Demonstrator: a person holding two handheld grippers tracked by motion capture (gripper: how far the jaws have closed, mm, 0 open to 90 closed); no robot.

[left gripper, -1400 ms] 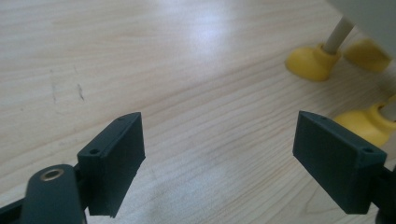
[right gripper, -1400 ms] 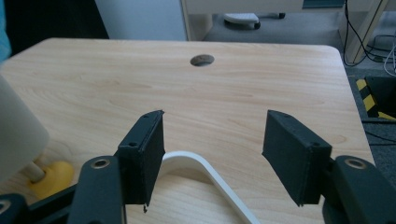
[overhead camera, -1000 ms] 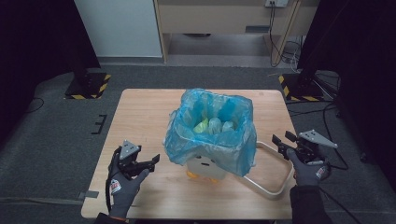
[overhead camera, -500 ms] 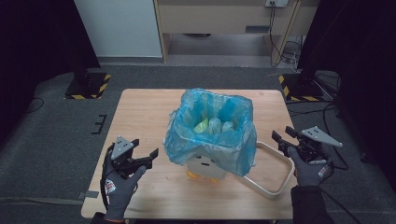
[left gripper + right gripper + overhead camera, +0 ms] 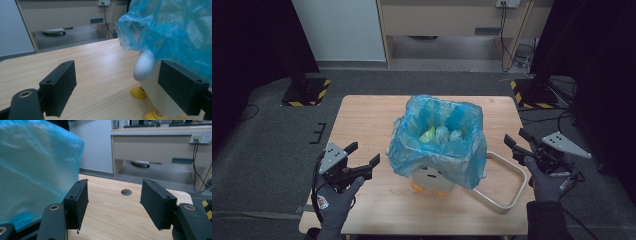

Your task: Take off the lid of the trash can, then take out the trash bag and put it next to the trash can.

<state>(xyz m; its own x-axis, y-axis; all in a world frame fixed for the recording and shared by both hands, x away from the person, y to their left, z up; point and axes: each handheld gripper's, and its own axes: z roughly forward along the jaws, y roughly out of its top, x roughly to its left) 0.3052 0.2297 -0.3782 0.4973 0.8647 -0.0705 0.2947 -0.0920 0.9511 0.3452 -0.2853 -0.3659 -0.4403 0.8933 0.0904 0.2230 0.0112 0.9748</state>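
A white bin (image 5: 432,177) on yellow feet stands mid-table, lined with a blue plastic bag (image 5: 437,145) whose edge folds over the rim. Pale green and whitish items (image 5: 438,134) lie inside it. My left gripper (image 5: 364,154) hovers open just left of the bin, its jaws pointing at the bin's side. In the left gripper view the open gripper (image 5: 120,85) frames the white bin wall (image 5: 155,92), a yellow foot (image 5: 138,92) and the bag (image 5: 175,30). My right gripper (image 5: 514,137) is open to the right of the bin, and in its own view this gripper (image 5: 116,202) has the bag (image 5: 32,170) to its left.
A beige ring-shaped frame (image 5: 512,187) lies flat on the wooden table (image 5: 367,115) at the bin's right, near the front edge. The table has a small round hole (image 5: 126,192) at its far right. Dark floor and cables surround the table.
Both grippers have drifted slightly forward, away from the person, staying open. The bin and the ring have not moved.
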